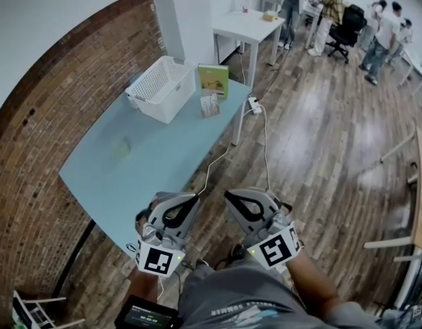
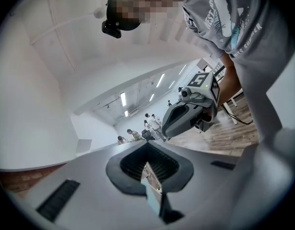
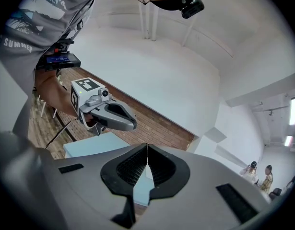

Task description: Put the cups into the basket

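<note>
The white mesh basket (image 1: 162, 88) stands at the far end of the light blue table (image 1: 156, 163). A faint, see-through cup (image 1: 121, 145) rests on the table's left middle, too pale to make out well. Both grippers hover close to my body, off the table's near corner, well short of cup and basket. My left gripper (image 1: 189, 199) (image 2: 147, 166) is shut with nothing between its jaws. The right gripper (image 1: 232, 197) (image 3: 147, 161) is shut and empty too. Each gripper view shows the other gripper beside it, the right one (image 2: 190, 114) and the left one (image 3: 109, 113).
A green book (image 1: 214, 79) and a small card (image 1: 209, 105) stand by the basket at the table's right edge. A brick wall (image 1: 53, 122) runs along the table's left. A power strip (image 1: 254, 103) with cables lies on the wood floor. A white table (image 1: 246, 26) and several people are far back.
</note>
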Tool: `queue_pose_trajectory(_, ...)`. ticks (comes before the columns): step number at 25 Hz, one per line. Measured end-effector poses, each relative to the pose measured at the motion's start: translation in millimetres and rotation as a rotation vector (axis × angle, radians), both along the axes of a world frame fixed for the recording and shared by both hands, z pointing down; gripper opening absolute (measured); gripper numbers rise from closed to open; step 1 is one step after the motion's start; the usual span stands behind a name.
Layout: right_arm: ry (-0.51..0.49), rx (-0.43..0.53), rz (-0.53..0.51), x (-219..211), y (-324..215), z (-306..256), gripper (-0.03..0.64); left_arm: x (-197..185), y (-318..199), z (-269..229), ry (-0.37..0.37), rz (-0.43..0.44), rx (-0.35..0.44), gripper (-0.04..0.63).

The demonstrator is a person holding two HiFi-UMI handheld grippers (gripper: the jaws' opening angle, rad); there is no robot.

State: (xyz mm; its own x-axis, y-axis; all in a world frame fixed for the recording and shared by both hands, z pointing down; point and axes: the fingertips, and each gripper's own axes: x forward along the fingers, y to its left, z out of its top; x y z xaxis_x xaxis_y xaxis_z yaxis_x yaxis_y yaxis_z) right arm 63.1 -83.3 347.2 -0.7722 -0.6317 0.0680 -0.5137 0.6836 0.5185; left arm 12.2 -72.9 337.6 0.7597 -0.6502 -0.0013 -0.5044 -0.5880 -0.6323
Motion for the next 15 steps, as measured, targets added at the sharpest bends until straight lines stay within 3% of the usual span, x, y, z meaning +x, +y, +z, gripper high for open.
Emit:
queue_pose_trajectory(7,-0.018,-0.007,-0.042,13.4,-24.4,0.9,0.014,16.8,-19.5,0.7,-0.016,-0.043,-0.004,-0.002)
queue_pose_trajectory(15,-0.019,-0.031,-0.061,-11.6,-52.2,8.8,0.014,-14.2,-52.7,8.3,-0.017,-0.097,-0.041,-0.002)
